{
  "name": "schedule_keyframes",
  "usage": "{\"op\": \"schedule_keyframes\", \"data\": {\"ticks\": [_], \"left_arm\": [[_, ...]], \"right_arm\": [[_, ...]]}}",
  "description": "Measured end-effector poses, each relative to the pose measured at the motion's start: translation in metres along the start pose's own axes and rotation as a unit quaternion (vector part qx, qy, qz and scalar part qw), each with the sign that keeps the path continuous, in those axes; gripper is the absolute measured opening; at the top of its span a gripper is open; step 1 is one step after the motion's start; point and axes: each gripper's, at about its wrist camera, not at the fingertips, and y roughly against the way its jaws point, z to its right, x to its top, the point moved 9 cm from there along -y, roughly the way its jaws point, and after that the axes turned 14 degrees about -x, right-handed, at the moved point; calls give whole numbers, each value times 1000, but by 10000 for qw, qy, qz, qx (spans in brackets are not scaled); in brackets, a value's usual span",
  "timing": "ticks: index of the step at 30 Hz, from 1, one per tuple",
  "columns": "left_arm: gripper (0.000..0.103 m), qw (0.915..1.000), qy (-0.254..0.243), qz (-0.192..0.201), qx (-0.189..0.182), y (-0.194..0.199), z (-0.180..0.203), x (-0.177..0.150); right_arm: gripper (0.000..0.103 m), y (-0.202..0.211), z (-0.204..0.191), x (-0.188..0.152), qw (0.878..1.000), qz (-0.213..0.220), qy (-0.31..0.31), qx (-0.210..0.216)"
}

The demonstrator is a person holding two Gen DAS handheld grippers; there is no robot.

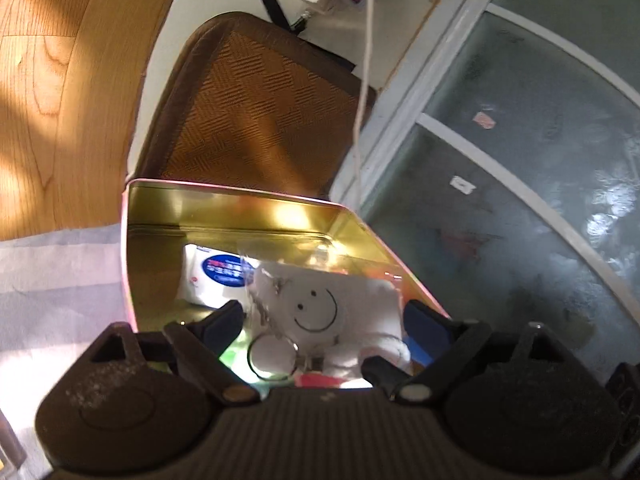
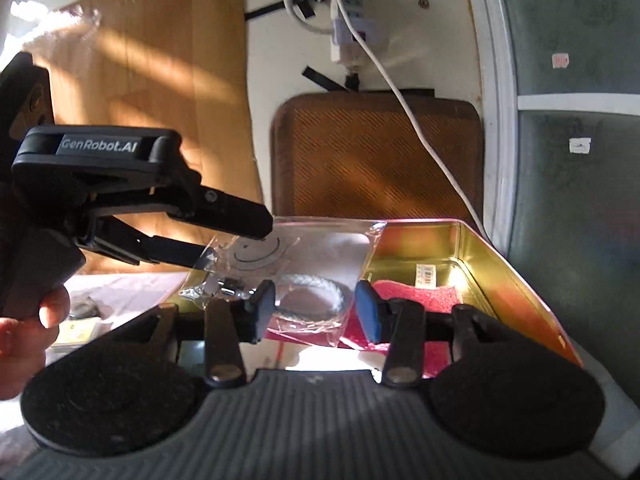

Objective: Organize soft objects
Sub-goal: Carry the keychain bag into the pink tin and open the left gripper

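Observation:
A clear plastic bag with a white smiley-face soft toy and a key ring [image 1: 316,316] hangs over an open gold tin box [image 1: 168,216]. In the left wrist view my left gripper [image 1: 324,320] has its fingers spread on either side of the bag. The right wrist view shows the left gripper [image 2: 236,240] from the side, its fingertips on the bag [image 2: 280,256] at its left end. My right gripper [image 2: 316,308] is open and empty, just in front of the bag. A white tissue pack [image 1: 216,276] and a red item [image 2: 416,296] lie in the tin [image 2: 500,264].
A brown woven cushion [image 2: 376,156] leans on the wall behind the tin. A white cable [image 2: 416,128] hangs from a power strip [image 2: 348,20]. A frosted glass door [image 2: 576,160] is at the right, wood panelling [image 2: 152,80] at the left. A pale cloth [image 1: 60,272] covers the surface.

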Motion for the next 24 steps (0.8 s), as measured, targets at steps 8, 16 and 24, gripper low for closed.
{"op": "schedule_keyframes", "data": {"ticks": [8,16,24], "left_arm": [[91,9965,-189,-42,812,10,-15,-11],[91,9898,-836,-122,1149,53,26,-44],[97,9817,-1050,16,1588,108,38,-80]], "right_arm": [[48,20,13,-4,9988,233,-348,-239],[48,67,14,-14,9958,234,-884,-102],[48,105,5,-26,9948,170,-1002,-7]]}}
